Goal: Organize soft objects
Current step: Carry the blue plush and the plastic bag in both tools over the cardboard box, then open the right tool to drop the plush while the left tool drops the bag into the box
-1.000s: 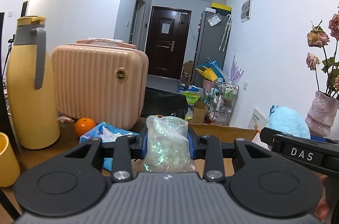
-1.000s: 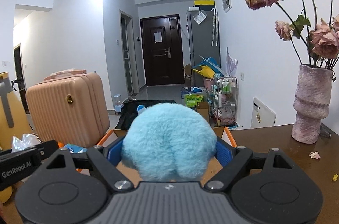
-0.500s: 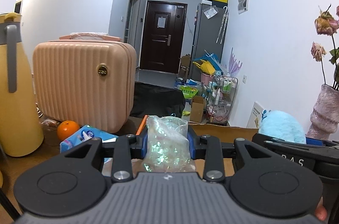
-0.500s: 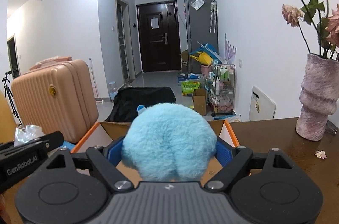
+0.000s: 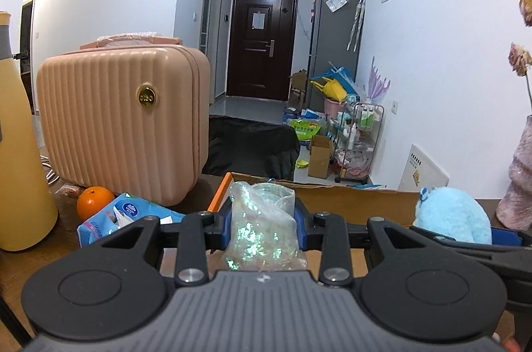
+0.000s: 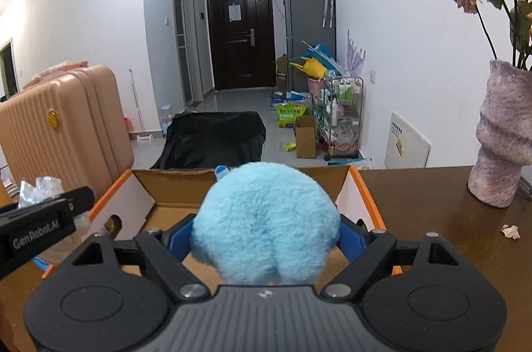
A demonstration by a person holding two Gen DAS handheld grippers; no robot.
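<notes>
Both handheld grippers have advanced toward the open cardboard box with orange edges (image 6: 360, 185), which now fills more of each view. The left gripper (image 5: 262, 219), carrying the crinkled clear plastic bag of iridescent flakes (image 5: 262, 229), has drawn level with the box's near corner and has shifted right: the yellow jug (image 5: 20, 152) sits partly out of frame. The right gripper (image 6: 266, 235), bearing the fluffy light-blue plush toy (image 6: 266, 219), has come down over the box's interior.

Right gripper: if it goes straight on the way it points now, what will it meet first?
Probably the cardboard box: the right gripper, shut on the blue plush toy, points into its open top, though depth is unclear.
</notes>
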